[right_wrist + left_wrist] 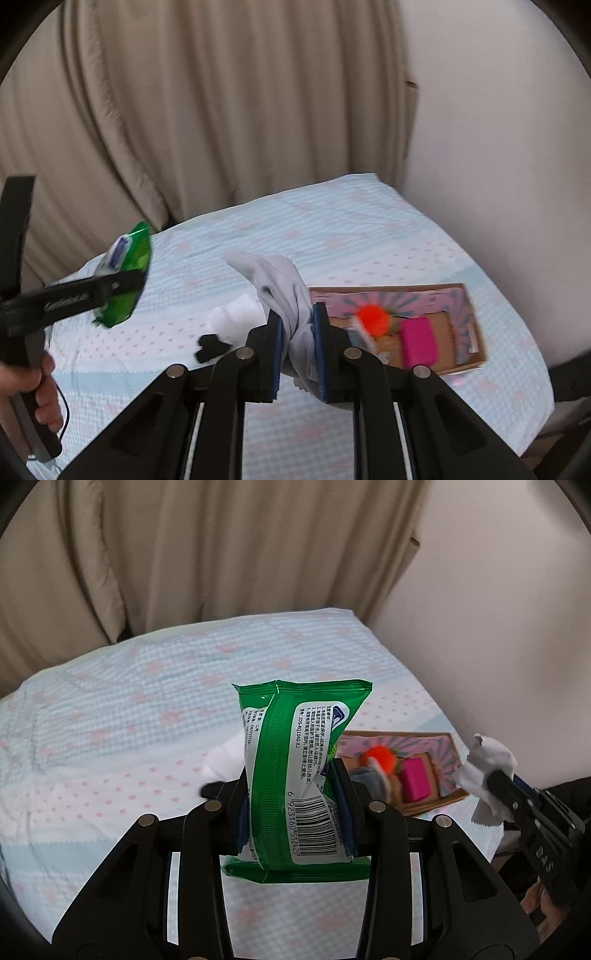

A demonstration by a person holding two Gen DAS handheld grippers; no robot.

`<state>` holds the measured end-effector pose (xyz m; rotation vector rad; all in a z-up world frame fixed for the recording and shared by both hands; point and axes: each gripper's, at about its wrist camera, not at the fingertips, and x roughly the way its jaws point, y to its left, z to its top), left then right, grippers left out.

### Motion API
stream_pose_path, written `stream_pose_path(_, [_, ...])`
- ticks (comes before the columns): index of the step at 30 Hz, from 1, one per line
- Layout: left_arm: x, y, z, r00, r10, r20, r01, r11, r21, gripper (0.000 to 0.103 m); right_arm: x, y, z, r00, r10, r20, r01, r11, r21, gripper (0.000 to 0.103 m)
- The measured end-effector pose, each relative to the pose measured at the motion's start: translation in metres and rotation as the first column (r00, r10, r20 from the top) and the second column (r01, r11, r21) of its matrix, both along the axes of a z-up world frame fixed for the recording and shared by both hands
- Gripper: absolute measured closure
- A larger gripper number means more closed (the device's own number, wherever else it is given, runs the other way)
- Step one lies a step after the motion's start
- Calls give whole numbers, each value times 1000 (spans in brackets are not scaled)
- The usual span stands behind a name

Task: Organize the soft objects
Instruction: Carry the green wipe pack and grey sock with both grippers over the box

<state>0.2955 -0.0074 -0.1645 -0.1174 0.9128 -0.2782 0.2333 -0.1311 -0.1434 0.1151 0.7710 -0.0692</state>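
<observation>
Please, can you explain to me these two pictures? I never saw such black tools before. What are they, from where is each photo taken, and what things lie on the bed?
A person holds a two-finger gripper in each hand; each carries a camera looking along its fingers. The left camera shows the left gripper squeezing a green wipes packet. The right camera shows the right gripper squeezing a grey cloth. On the bed lie a white soft item, a small black item and a cardboard box holding an orange ball and a pink block.
</observation>
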Motion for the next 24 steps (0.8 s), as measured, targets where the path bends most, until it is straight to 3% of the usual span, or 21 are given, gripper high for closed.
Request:
stream_pose_path(8, [-16, -95, -11, 999, 21, -47, -21, 1000, -11, 69, -3, -101, -3, 998, -23, -63, 24, 1000, 8, 89])
stream_pose_path(18, [3, -213, -83, 987, 12, -158, -9, 1000, 18, 69, 28, -204, -56, 984, -30, -174, 45, 996, 79, 89])
stream_pose_path(24, [35, -265, -122, 976, 10, -219, 4, 998, 63, 69, 66, -239, -97, 970, -15, -241, 50, 989, 140, 89])
